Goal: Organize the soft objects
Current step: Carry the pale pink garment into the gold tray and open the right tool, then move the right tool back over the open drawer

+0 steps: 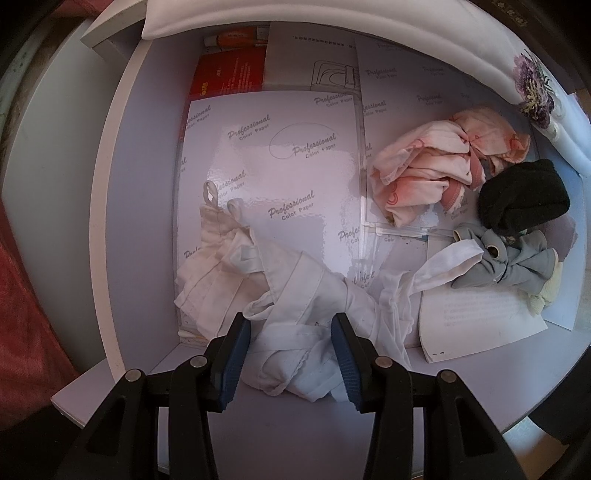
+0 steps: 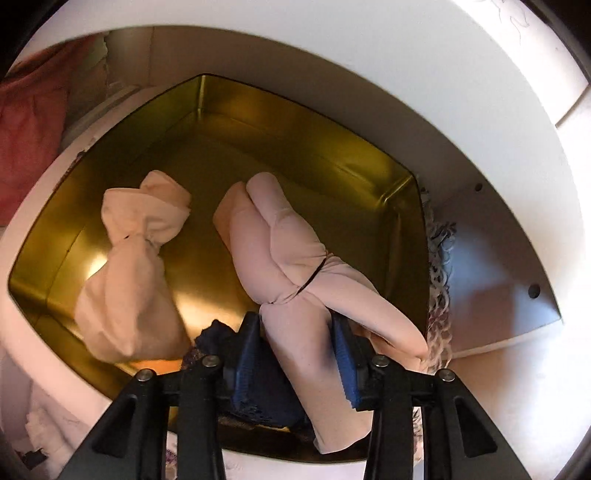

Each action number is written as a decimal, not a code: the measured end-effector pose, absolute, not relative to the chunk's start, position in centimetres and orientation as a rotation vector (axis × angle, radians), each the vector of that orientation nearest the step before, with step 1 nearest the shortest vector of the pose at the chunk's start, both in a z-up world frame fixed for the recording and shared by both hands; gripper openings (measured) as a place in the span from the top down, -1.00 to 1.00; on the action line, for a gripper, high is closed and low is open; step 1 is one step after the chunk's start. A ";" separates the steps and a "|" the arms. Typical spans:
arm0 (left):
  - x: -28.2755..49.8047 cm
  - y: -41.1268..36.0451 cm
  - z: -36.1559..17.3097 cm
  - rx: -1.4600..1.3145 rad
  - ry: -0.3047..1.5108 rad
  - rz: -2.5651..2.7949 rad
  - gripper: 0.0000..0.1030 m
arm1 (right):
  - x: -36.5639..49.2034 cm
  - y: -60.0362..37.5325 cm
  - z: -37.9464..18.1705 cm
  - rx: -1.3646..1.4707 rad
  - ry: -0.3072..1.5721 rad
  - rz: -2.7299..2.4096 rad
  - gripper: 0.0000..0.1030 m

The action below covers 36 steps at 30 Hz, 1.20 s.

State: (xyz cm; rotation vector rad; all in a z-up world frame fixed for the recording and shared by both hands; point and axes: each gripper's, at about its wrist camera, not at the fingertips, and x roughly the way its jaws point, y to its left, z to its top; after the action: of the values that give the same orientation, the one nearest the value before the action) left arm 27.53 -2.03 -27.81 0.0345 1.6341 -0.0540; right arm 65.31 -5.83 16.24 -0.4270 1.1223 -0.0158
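Lining the floor of a white drawer (image 1: pixel 110 206), glossy sheets (image 1: pixel 266 177) printed "Professional Color Paper" lie over a red booklet (image 1: pixel 229 74) with small writing too fine to read. A padded white quilt (image 1: pixel 332 18) with a purple flower print overhangs the far edge.

Soft items in the drawer: crumpled white garment (image 1: pixel 295 295), thin cotton with seams and two loops; pink-and-white printed bundle (image 1: pixel 436 162); black rolled sock (image 1: pixel 524 195); grey tied bundle (image 1: pixel 517 258), just beside the black one.

Left tool (image 1: pixel 291 358): blue ribbed pads (image 1: pixel 343 354) straddle the white garment's lower folds. Whether they press the cloth cannot be told.

Second container: gold metal tin (image 2: pixel 295 147), shiny, rounded corners, set in a white compartment (image 2: pixel 480 129). Inside: beige cloth bundle (image 2: pixel 136 266) tied at the waist, left; pale pink bundle (image 2: pixel 295 258) banded with a dark elastic, right of it and apart; dark blue lacy fabric (image 2: pixel 255 387) at the near wall.

Right tool (image 2: pixel 299 350): pads flank the pink bundle's near end, which lies between them. Contact cannot be confirmed.
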 end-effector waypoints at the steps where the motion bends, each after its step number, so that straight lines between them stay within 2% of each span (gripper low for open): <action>1: 27.5 -2.0 -27.9 0.034 1.634 -0.054 0.11 | 65.2 -5.7 16.0 -0.424 1.128 -0.011 0.21; 4: 27.4 -2.0 -27.9 0.038 1.631 -0.057 0.11 | 65.1 -6.2 15.9 -0.407 1.137 -0.001 0.10; 9: 27.4 -2.0 -27.9 0.039 1.629 -0.058 0.11 | 64.7 -6.7 15.2 -0.361 1.144 -0.012 -0.38; 12: 27.4 -2.0 -27.9 0.039 1.630 -0.058 0.11 | 64.4 -7.2 15.7 -0.358 1.142 -0.027 -0.48; 28: 27.3 -1.9 -27.9 0.040 1.626 -0.063 0.10 | 58.2 -8.1 20.6 -0.283 1.061 -0.026 -0.65; 36: 27.3 -2.0 -27.9 0.042 1.624 -0.065 0.10 | 53.3 -8.2 21.0 -0.217 1.076 -0.010 -0.67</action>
State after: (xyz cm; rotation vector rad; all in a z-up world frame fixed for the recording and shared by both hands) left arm 27.28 -1.98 -27.91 0.0420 1.6241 -0.0649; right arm 53.26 -8.24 20.99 -0.2175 1.0757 -0.0103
